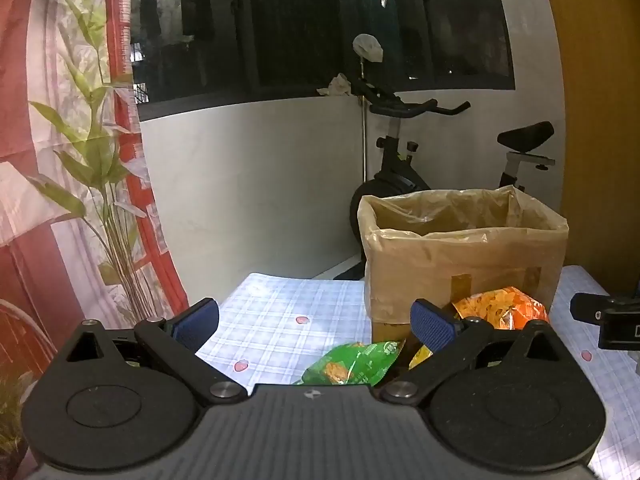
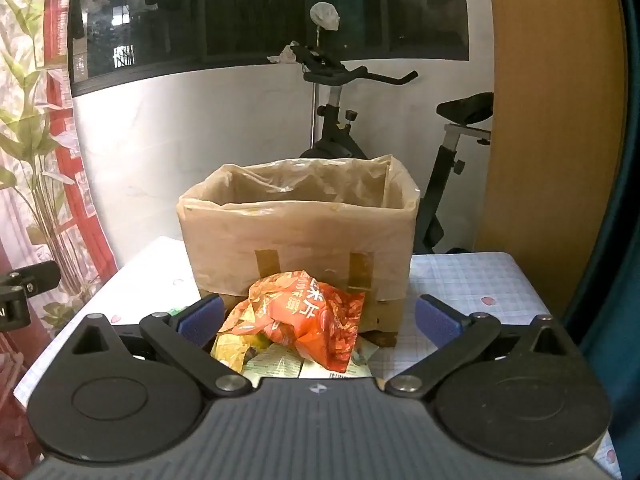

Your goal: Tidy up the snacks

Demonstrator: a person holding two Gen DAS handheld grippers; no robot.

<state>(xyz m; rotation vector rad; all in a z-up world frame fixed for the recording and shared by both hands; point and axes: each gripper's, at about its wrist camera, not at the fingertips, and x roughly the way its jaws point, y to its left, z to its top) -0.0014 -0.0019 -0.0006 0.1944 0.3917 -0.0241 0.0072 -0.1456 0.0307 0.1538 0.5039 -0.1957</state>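
Note:
A cardboard box (image 2: 296, 240) lined with a plastic bag stands on the checked tablecloth (image 2: 472, 280); it also shows in the left wrist view (image 1: 460, 264). An orange snack packet (image 2: 304, 316) lies in front of it, on a yellow packet (image 2: 230, 348) and pale wrappers. My right gripper (image 2: 316, 316) is open, its blue pads either side of the orange packet, apart from it. In the left wrist view my left gripper (image 1: 316, 324) is open and empty above the cloth. A green snack packet (image 1: 352, 364) and the orange packet (image 1: 500, 310) lie near its right finger.
An exercise bike (image 2: 340, 120) stands behind the table by a white wall. A curtain with bamboo print (image 1: 80, 160) hangs at the left. A wooden panel (image 2: 552, 120) is at the right. The other gripper's tip (image 1: 608, 316) shows at the right edge.

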